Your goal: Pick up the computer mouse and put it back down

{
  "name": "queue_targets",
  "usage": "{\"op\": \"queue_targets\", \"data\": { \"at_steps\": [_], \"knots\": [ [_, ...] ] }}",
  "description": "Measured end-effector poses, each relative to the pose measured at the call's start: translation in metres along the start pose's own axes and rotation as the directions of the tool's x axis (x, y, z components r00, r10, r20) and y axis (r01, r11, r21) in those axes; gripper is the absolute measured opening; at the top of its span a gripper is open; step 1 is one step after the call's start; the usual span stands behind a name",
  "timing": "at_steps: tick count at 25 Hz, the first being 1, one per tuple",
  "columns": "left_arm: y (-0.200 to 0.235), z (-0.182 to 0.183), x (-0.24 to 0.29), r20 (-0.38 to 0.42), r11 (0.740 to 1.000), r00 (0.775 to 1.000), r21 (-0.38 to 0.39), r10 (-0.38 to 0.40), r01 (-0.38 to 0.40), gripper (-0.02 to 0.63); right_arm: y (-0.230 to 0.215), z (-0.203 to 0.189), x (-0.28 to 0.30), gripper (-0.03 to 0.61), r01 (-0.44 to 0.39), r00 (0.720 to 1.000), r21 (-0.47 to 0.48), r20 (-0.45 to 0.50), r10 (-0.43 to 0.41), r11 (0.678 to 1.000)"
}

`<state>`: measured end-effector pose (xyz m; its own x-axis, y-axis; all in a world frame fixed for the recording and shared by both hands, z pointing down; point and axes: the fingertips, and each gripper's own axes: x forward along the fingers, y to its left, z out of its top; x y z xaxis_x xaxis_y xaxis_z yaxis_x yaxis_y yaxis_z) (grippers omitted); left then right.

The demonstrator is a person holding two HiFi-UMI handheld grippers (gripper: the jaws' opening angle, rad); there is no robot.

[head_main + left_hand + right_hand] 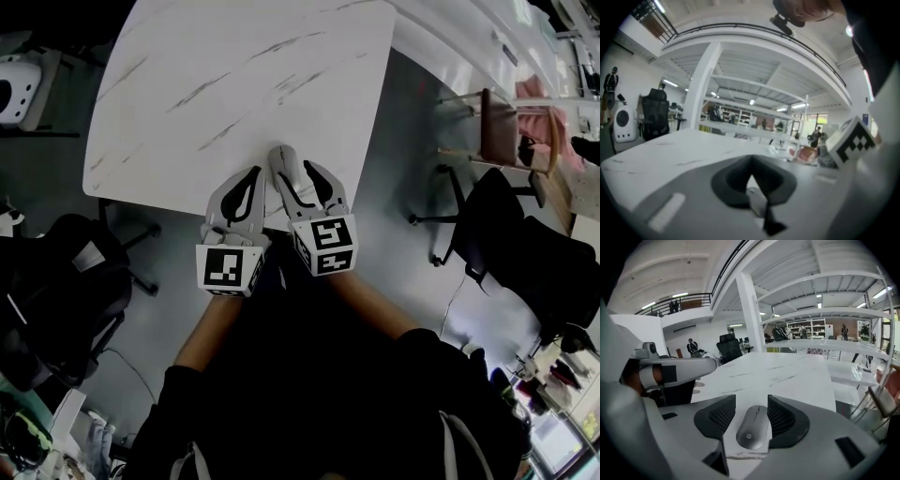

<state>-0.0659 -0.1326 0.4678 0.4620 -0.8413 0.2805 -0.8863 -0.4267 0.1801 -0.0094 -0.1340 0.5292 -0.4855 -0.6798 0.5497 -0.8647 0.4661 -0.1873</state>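
Lying flat on a white, grey-veined table (pixel 234 75), close to its near edge: a grey computer mouse (pixel 752 427), scroll wheel pointing away across the tabletop. Flanked by the spread jaws of the right gripper (pixel 751 400), one ribbed black pad on each side, a strip of bare tabletop showing beside the left pad and the right pad very close; not pinched, not lifted. Seen from the head view as a pale oval just ahead of that gripper's tips.

Just beside it, on the left, the left gripper (pixel 251 178), jaws pressed together at the tips with nothing between them, reaching over the same near edge of the table. Mounted at the rear of both tools, marker cubes (pixel 230 267) with black-and-white squares facing up. Behind these, bare forearms (pixel 211 328) emerging from dark clothing.

Around the table, grey floor (pixel 394 187); to the right, a black office chair (pixel 525 253); further back, in the gripper views, white shelving and pillars of an open hall.
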Motion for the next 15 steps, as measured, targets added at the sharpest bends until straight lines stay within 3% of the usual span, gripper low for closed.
{"op": "queue_targets", "data": {
  "at_steps": [8,15],
  "knots": [
    [0.008,-0.011,0.003,-0.029,1.000,1.000,-0.006,0.008,-0.009,0.008,-0.006,-0.037,0.028,0.223,0.047,0.985,0.065,-0.169,-0.036,0.997],
    [0.015,-0.015,0.005,-0.037,1.000,0.999,-0.011,0.002,-0.003,0.008,-0.007,-0.059,0.046,0.236,0.080,0.953,0.045,-0.297,-0.063,0.996]
  ]
}}
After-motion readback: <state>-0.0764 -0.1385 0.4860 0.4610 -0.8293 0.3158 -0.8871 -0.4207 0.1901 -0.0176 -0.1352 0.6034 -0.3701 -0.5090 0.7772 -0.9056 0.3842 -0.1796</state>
